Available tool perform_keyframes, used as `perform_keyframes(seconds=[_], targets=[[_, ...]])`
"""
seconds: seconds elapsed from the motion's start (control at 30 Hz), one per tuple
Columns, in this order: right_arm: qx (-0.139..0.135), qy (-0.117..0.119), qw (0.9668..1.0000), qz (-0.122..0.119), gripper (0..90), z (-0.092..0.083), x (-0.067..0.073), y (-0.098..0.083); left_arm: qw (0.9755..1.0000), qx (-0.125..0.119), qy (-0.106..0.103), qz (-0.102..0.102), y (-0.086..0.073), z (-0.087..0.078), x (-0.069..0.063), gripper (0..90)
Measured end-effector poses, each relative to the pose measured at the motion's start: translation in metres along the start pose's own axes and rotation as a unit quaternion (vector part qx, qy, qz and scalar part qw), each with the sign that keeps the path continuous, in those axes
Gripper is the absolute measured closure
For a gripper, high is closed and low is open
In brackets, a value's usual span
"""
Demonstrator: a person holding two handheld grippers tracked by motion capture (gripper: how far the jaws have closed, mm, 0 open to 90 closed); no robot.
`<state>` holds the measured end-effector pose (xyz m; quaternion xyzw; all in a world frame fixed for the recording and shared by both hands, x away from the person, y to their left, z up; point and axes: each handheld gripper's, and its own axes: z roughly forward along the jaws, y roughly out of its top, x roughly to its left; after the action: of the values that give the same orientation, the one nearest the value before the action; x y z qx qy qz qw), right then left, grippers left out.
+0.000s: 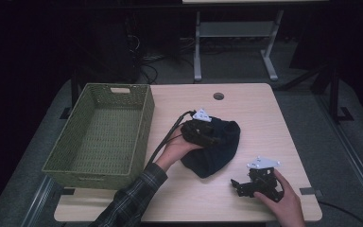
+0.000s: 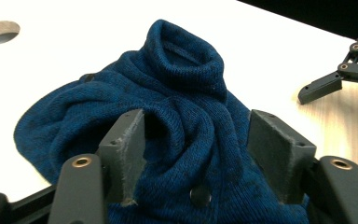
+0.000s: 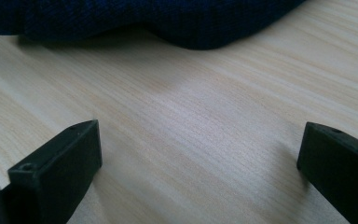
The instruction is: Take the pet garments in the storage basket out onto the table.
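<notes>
A dark blue knitted garment (image 1: 217,153) lies bunched in the middle of the wooden table (image 1: 264,118). My left gripper (image 1: 213,137) rests on its left part, and in the left gripper view the open gripper (image 2: 196,135) straddles a raised fold of the knit (image 2: 186,93), fabric bulging between the jaws. My right gripper (image 1: 237,185) lies low on the table near the front right, open, nothing between its jaws. The right gripper view has that gripper (image 3: 200,154) over bare wood, the garment's edge (image 3: 168,18) beyond. The right gripper's jaw tips (image 2: 335,77) appear at the right of the left gripper view.
A green woven basket (image 1: 142,127) stands empty at the table's left, hanging over the left edge. A round cable hole (image 1: 218,96) sits near the table's far edge. Table legs and cables stand on the dark floor behind.
</notes>
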<state>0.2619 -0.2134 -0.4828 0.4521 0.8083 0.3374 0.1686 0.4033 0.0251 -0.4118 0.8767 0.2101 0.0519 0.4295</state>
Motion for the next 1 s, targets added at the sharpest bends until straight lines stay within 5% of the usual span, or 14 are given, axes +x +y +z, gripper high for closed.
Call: perform_keyframes(seconds=[0.6,1.0], targets=[[0.001,0.0,1.0,-0.001,0.0,0.0,0.0,0.0,0.9992,0.025,0.027,0.015,-0.016,-0.03,-0.02,17.7],[0.0,0.0,1.0,-0.002,0.0,0.0,0.0,0.0,0.9986,0.029,0.042,-0.009,-0.043,-0.046,-0.032,15.1]])
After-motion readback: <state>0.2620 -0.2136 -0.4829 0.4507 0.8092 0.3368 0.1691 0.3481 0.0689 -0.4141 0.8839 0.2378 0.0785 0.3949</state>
